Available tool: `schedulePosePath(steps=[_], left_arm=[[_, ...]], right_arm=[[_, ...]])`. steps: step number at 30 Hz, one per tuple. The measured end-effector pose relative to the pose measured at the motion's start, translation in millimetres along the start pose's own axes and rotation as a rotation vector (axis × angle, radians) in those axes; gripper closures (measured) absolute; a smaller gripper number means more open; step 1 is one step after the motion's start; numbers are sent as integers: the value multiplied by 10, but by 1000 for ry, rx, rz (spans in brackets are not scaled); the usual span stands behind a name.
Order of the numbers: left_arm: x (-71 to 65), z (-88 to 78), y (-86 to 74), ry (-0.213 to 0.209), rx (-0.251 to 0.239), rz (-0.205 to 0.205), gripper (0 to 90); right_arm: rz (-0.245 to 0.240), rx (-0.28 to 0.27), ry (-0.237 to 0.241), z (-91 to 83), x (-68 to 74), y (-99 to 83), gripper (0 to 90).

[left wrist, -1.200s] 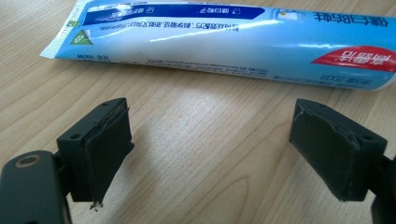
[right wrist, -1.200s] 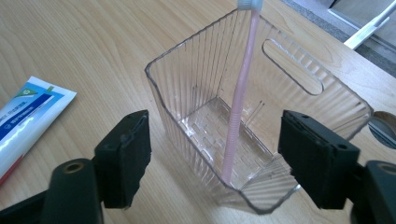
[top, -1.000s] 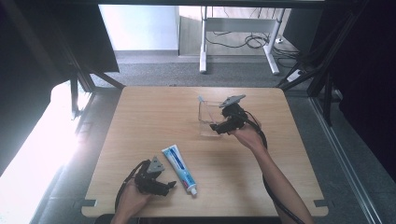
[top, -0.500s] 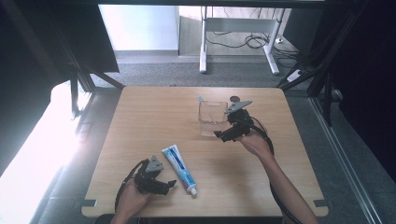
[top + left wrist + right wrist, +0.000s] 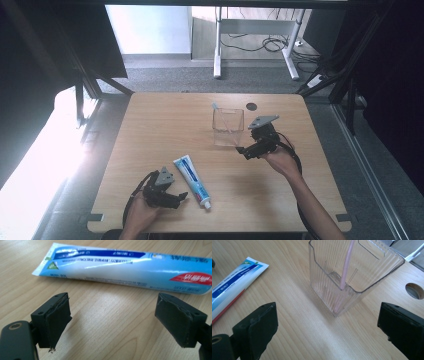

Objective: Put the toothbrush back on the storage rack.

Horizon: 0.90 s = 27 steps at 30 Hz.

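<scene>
A clear ribbed plastic cup (image 5: 228, 127) stands at the table's far middle, and a pink toothbrush (image 5: 223, 116) leans inside it. My right gripper (image 5: 243, 150) hovers just right of the cup and nearer to me. It is open, its jaws have just been opening, and nothing is between them. In the right gripper view the cup (image 5: 352, 277) and the toothbrush handle (image 5: 345, 267) lie ahead of the gripper (image 5: 329, 330). A blue and white toothpaste tube (image 5: 191, 181) lies flat at the near middle. My left gripper (image 5: 181, 196) rests open beside it, with the tube (image 5: 125, 270) just beyond the gripper (image 5: 117, 325).
A round cable hole (image 5: 251, 106) sits in the wooden table (image 5: 150, 130) behind the cup. White desk legs (image 5: 218, 45) and cables stand on the floor beyond the far edge. The left half of the table is bare wood.
My right gripper has drawn back from the cup toward me and to the right, its jaws wider apart. The left gripper and the tube have stayed put.
</scene>
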<state>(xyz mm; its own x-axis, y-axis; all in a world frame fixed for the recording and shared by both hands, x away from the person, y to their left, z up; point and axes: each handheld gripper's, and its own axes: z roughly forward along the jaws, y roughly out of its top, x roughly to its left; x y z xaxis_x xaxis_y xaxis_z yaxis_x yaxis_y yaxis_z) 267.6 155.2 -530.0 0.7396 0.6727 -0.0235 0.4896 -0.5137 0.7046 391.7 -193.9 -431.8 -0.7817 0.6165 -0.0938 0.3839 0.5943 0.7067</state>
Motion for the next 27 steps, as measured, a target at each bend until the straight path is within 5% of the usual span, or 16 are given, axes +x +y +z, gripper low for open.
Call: schedulePosePath(steps=[15, 27], left_arm=[[32, -39, -3, 14, -21, -52, 131], [39, -34, -6, 8, -15, -50, 130]], right_arm=[[-5, -2, -11, -267, 110, -304, 26], [43, -23, -21, -404, 229, -652, 29]])
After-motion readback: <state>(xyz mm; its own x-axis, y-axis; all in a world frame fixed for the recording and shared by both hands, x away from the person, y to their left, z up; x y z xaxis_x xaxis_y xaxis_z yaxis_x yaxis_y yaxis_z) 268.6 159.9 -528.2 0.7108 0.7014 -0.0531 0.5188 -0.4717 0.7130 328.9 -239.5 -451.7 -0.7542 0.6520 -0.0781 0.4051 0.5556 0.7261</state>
